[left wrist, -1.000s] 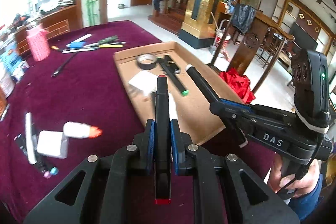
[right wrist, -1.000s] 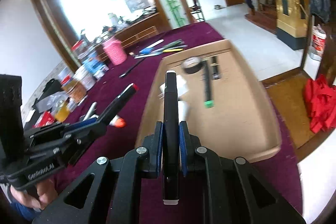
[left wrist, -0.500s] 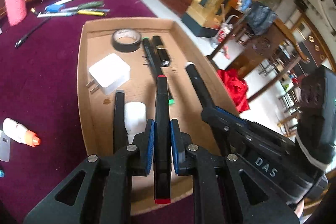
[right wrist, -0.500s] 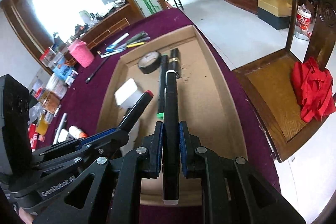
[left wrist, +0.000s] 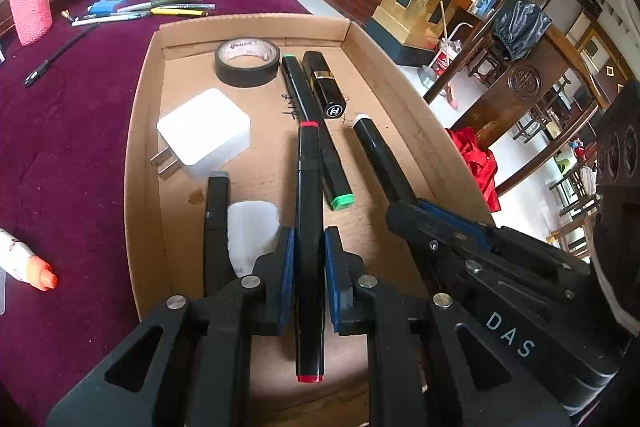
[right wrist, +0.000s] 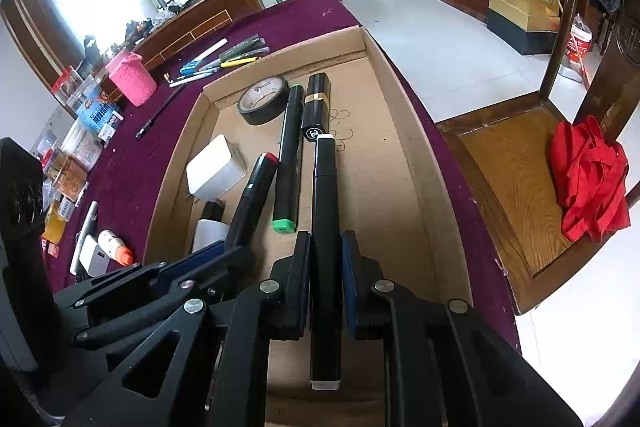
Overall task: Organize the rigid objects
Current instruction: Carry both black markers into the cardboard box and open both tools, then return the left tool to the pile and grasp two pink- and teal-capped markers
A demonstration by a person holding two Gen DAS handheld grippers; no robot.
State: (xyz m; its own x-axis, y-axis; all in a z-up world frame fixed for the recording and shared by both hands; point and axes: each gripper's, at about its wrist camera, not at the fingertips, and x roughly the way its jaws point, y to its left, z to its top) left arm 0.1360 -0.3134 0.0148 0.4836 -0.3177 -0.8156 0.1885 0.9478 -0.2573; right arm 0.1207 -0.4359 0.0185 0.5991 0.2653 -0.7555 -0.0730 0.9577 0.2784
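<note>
Looking along the left gripper (left wrist: 308, 251), I see its two blue-padded fingers (left wrist: 286, 267) pressed tight against a black marker with red ends (left wrist: 309, 227), which lies lengthwise between them and points out over the cardboard tray (left wrist: 142, 163). The tray sits on a purple tablecloth (left wrist: 72, 131). Inside it, at the far end, is a roll of black tape (left wrist: 246, 63); beside that lie a green-capped marker (left wrist: 316, 131) and a black lipstick tube (left wrist: 323, 83), side by side. A white plug adapter (left wrist: 204, 133) rests nearer the left wall, with a small white bottle (left wrist: 252, 231) and a grey-tipped black marker (left wrist: 216, 227) just in front of the gripper. The right gripper (left wrist: 404, 211) shows on the right, closed on a white-capped marker (left wrist: 376, 155) that slants over the tray. Out on the cloth lie loose pens (left wrist: 160, 7), a pink knitted holder (left wrist: 30, 11) and an orange-capped tube (left wrist: 28, 263).

From the right gripper's (right wrist: 326, 259) own camera, the jaws squeeze the white-capped marker (right wrist: 326, 227), its far tip close to the lipstick tube (right wrist: 316, 103). The green-capped marker (right wrist: 289, 155) lies just to its left. The left gripper (right wrist: 224, 247) comes in from the lower left, holding the red-ended marker (right wrist: 254, 195) above the tray (right wrist: 420, 163) floor. The tape (right wrist: 263, 99) and adapter (right wrist: 216, 167) sit beyond. A red cloth (right wrist: 588, 179) lies on a wooden chair (right wrist: 516, 187) beside the table.
</note>
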